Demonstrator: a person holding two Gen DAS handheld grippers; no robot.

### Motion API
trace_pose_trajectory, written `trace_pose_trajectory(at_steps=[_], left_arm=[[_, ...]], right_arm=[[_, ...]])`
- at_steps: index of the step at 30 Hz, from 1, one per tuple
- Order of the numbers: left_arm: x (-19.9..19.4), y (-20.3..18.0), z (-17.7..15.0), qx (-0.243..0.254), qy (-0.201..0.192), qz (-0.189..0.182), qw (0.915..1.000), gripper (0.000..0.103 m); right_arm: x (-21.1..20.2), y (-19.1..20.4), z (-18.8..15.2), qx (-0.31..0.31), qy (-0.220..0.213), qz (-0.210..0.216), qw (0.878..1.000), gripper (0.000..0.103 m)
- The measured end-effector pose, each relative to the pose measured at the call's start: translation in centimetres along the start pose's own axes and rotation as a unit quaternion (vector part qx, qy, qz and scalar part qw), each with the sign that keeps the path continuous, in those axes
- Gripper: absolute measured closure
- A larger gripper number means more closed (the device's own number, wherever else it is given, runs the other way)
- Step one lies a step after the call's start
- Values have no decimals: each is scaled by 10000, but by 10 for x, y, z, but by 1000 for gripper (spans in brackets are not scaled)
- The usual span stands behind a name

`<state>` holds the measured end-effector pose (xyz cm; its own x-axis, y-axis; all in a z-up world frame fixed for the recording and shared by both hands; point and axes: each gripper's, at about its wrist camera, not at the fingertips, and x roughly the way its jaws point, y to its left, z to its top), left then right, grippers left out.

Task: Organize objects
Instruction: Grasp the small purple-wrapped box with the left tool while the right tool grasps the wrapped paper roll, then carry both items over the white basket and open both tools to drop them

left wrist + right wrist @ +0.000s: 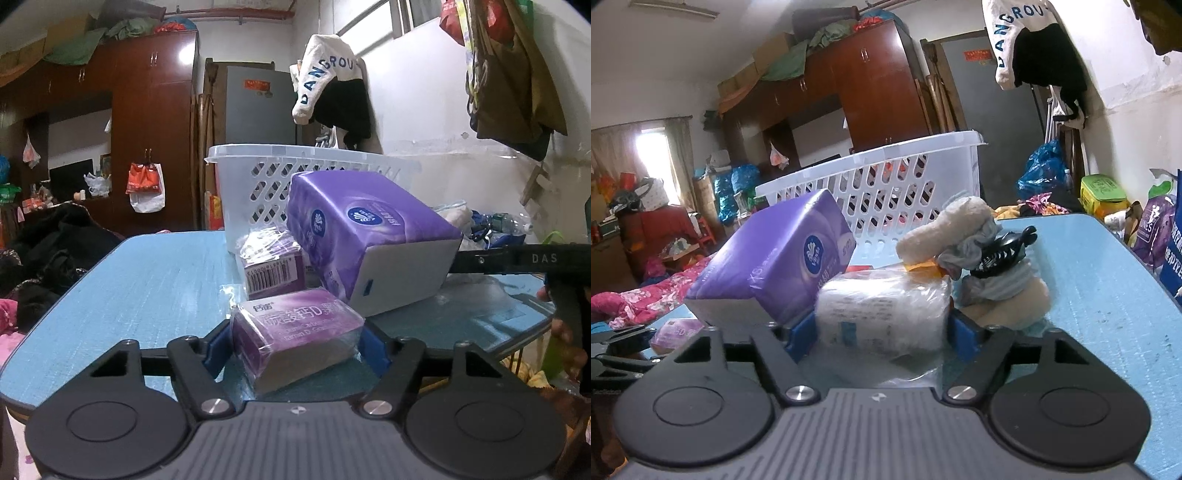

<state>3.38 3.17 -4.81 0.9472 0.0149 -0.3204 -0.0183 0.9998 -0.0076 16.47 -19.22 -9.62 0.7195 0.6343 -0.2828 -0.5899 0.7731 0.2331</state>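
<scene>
My left gripper point(295, 341) is shut on a purple medicine box in clear wrap point(295, 332), low over the blue table point(129, 288). A second purple box point(273, 273) lies behind it. A purple tissue pack point(365, 232) leans tilted beyond, also in the right wrist view point(775, 262). My right gripper point(882, 325) is shut on a white plastic-wrapped pack point(882, 310). Its arm shows in the left wrist view point(517, 258). A white lattice basket point(886, 184) stands behind on the table, also in the left wrist view point(258, 177).
A beige and grey cloth bundle with a black hair claw point(993, 254) sits right of the white pack. A yellow item point(923, 266) lies behind the pack. Clothes hang on the wall point(332, 85). A wardrobe point(147, 122) stands at the back.
</scene>
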Motion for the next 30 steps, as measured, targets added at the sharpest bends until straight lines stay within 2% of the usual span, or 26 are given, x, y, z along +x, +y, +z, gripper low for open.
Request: trace_pose_trajectory(at_steps=[16,30], left_arm=[[-12,15,10,-167,-383,64,9991,29],[-18,24,31,-271,-694,-39,9972,29]], right_arm=[[-26,-8,10,-188,-416,-178,9988,29],[-44,-12,34,-160,-843,-72,9963,29]])
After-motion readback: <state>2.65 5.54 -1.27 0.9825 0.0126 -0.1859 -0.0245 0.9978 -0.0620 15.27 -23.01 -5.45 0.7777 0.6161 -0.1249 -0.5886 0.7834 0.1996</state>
